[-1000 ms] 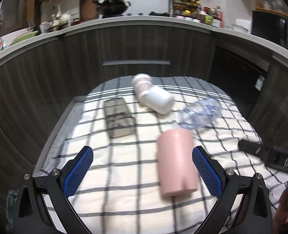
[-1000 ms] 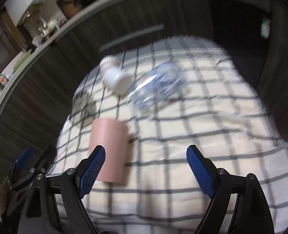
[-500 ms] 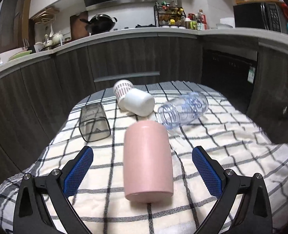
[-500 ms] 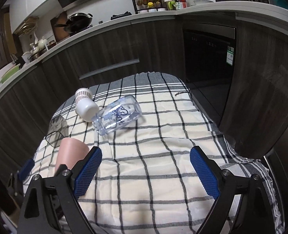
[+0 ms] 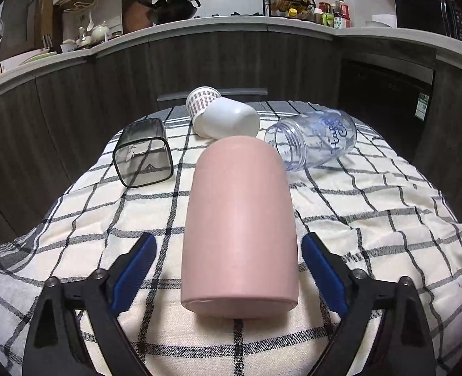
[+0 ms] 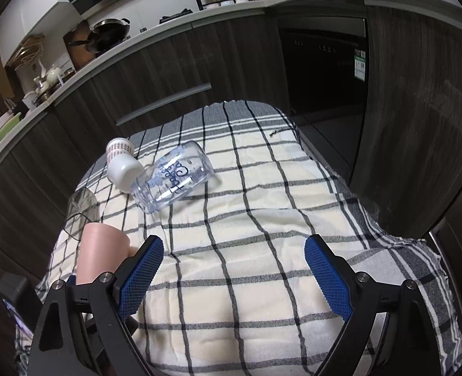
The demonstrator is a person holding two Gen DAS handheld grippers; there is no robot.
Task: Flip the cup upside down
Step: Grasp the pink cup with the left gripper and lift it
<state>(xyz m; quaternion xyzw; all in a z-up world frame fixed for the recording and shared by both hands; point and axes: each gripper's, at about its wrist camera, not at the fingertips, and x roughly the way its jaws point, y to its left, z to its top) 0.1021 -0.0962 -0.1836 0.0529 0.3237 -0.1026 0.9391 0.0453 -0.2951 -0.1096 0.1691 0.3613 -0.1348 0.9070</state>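
A pink cup (image 5: 240,219) lies on its side on the checked cloth (image 5: 372,219), its closed base toward the camera. My left gripper (image 5: 228,269) is open, its blue pads on either side of the cup's near end, apart from it. The cup also shows at the left edge of the right wrist view (image 6: 98,253). My right gripper (image 6: 232,269) is open and empty over bare cloth, to the right of the cup.
A clear jar with blue lettering (image 5: 312,139), a white cup (image 5: 228,122), a patterned cup (image 5: 201,100) and a smoky square glass (image 5: 141,153) lie on their sides behind the pink cup. Dark cabinets (image 5: 231,62) stand beyond the cloth.
My left gripper has moved forward and lower, so the pink cup now sits between its open fingers. The right gripper has shifted only slightly.
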